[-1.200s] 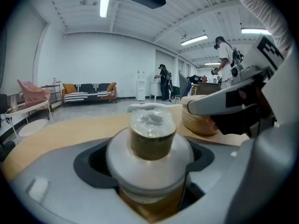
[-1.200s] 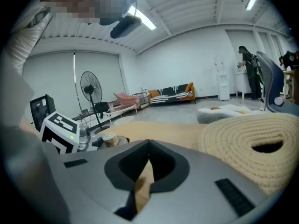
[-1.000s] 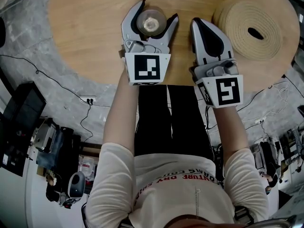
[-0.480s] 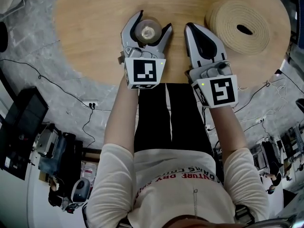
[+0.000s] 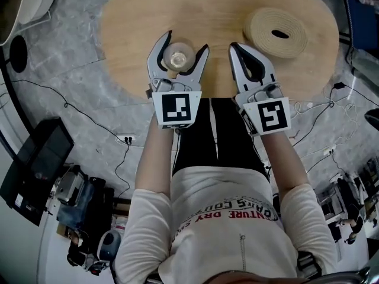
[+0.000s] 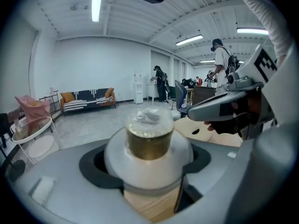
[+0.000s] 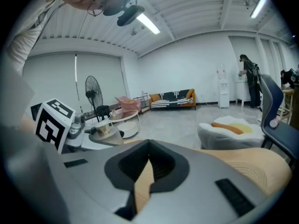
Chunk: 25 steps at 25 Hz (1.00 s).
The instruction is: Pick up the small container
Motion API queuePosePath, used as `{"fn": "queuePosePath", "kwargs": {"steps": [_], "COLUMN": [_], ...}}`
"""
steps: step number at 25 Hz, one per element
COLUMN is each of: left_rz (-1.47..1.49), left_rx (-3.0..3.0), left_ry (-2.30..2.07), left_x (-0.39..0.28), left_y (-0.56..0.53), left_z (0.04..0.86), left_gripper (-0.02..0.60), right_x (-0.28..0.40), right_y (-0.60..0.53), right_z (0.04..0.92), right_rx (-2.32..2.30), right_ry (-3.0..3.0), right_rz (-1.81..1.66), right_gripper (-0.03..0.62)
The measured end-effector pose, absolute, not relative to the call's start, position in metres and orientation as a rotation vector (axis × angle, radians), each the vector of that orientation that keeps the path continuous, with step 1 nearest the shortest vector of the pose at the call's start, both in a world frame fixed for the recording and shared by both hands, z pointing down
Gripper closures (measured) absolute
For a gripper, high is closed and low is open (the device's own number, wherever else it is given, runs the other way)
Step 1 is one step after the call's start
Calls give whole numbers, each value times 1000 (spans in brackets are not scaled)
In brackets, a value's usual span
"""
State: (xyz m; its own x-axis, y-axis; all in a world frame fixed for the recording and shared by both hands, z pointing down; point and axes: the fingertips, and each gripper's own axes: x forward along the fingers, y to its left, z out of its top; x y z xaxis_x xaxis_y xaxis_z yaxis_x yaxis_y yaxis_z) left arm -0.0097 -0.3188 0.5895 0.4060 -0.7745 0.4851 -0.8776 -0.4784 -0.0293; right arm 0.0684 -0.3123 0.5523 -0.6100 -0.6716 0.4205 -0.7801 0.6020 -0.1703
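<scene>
Looking down on a round wooden bench [image 5: 225, 16], with a coiled woven mat [image 5: 276, 33] at its 2 o'clock edge. Pressed together on nothing near the 6 o'clock rim: right tongs [image 5: 237, 47]. Pinching the small container [image 5: 176, 58] by its wide pale collar: left tongs [image 5: 187, 41]. Stands upright, clear cap on top, at 12 o'clock from the left hand's marker cube, between the pads. Lies at 9 o'clock from the right tongs, apart. Probably calls for a straight lift by the left alone.
</scene>
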Motion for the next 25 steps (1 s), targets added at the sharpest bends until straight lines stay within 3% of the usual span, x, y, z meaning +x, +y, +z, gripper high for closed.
{"fn": "queuePosePath", "kwargs": {"steps": [16,25], "left_rz": [512,420], "left_rx": [2578,2678], "left_ry": [-1575,-1619], "left_x": [-27,-23], "left_y": [-307,-282], "left_z": [325,240], "left_gripper": [239,239], "right_x": [69,78], "right_y": [-306,-286], "right_z": [322,241], "right_rx": [1209,1204], "right_ry": [-2656,-2702], "right_rz": [173,13], "right_gripper": [606,606]}}
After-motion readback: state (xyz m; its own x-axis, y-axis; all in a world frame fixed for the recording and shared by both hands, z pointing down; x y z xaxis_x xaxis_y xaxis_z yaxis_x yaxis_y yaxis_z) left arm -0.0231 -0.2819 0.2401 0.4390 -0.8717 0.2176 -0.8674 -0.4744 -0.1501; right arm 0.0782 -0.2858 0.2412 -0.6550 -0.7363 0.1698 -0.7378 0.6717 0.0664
